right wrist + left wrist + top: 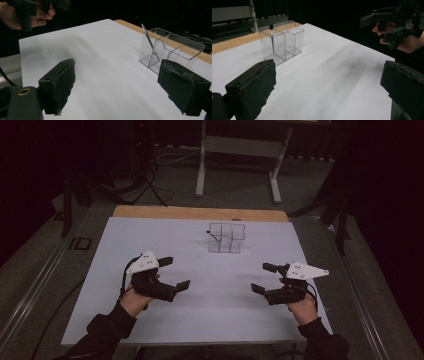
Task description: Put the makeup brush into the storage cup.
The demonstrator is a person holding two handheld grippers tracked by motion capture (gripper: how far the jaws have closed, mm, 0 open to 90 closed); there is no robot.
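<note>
Table point(150, 320): white top, wood strip along the far edge, nothing on it but the box. Box point(226, 238) is my landmark: clear plastic, split into compartments, sits toward the far side of the table, roughly centred, just short of the wood strip. Upright, open top.

My left gripper point(175, 272): near side of the box and off to its left, well apart from it, above the table. Jaws wide, nothing between them. In the left gripper view the box point(280, 41) sits ahead and to the left between my black jaws' line of sight.

My right gripper point(260, 277): near side of the box, off to its right, also well apart. Jaws wide, empty. Both grippers point inward, toward each other.

Pen point(214, 238): thin, dark tip up, standing in the box's far-left compartment, leaning on a wall. From the right gripper view the pen point(150, 40) tilts clearly, top end sticking above the rim. Can't tell what kind of pen or stick exactly, too thin.

Step in hand, as I judge it: go for the pen, w/ one gripper, prob. the left since it's on the pen's side of the box. To do it well: come in from above the box, line jaws either side of the part standing over the rim, close on the shaft, not the tip. Lift straight along its lean so it doesn't drag the wall and tip the box; the box is light-looking, so steady it w/ the right gripper if it shifts.
</note>
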